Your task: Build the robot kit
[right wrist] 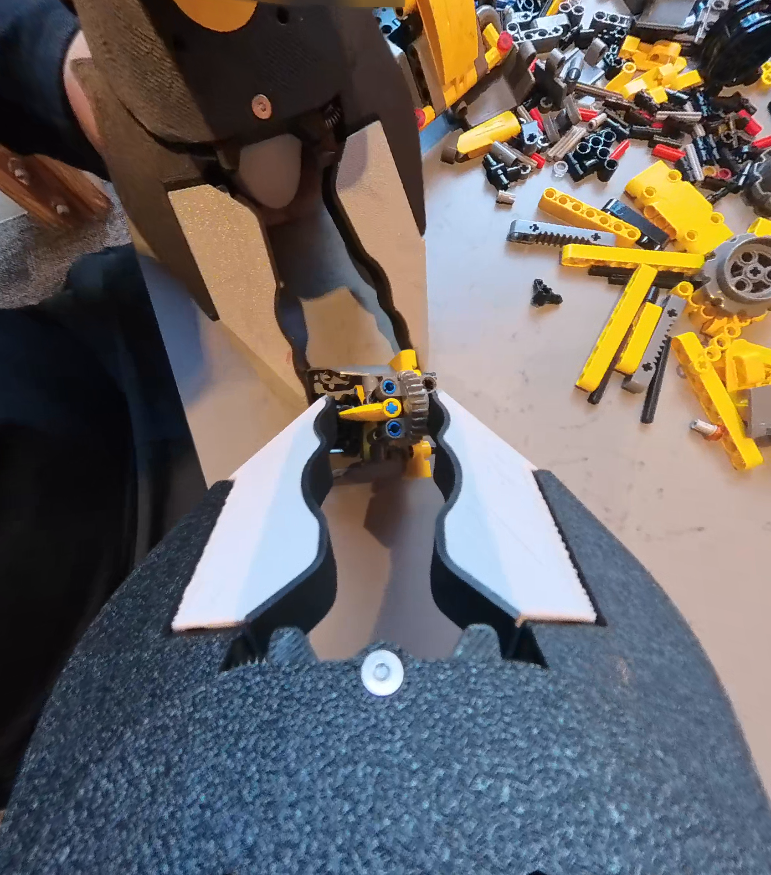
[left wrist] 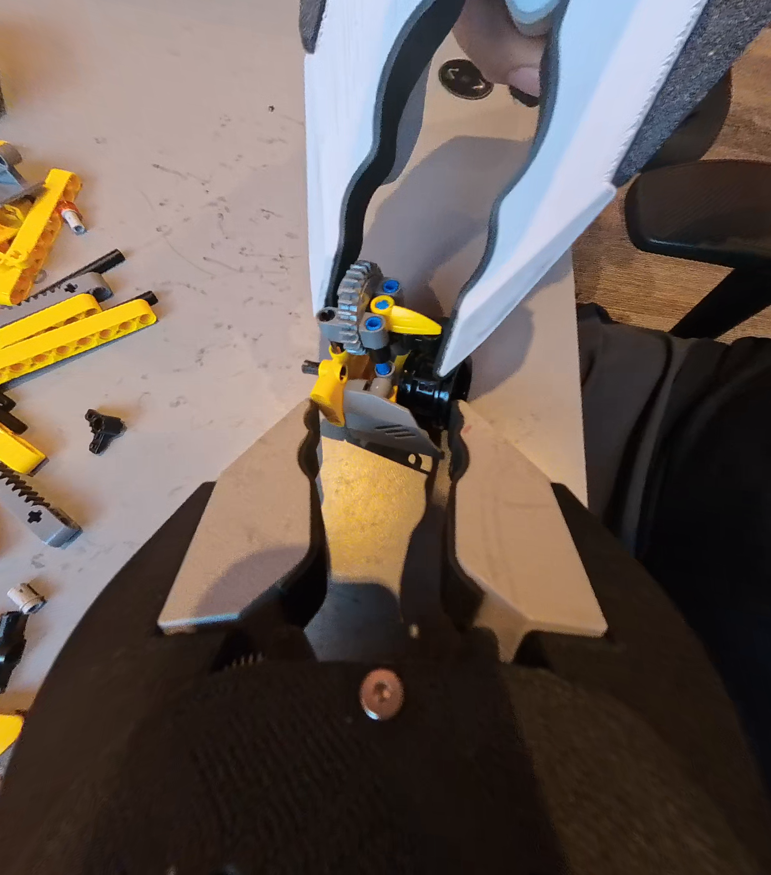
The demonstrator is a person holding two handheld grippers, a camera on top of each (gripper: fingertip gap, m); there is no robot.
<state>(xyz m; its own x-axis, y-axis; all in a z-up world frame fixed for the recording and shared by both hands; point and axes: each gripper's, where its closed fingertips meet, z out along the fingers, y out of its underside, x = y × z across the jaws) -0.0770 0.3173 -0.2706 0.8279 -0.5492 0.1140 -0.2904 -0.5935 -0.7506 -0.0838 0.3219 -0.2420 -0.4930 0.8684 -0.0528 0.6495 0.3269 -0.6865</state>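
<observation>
Small yellow-grey brick assembly [left wrist: 374, 364] with gear, clamped between both hand-held grippers.

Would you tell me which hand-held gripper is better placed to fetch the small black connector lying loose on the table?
Probably the left hand-held gripper: the connector lies level with its fingertips, just off to its side, whereas the right would reach past the model both grip.

I see my left claw [left wrist: 376, 416] with tan-grey fingers on a black body, my right claw [right wrist: 380, 402] white-fingered on speckled dark grey. Between them, the small assembly [left wrist: 374, 360] is yellow, grey and black with blue pins. The bench [left wrist: 185, 142] is pale beige, scuffed.
</observation>
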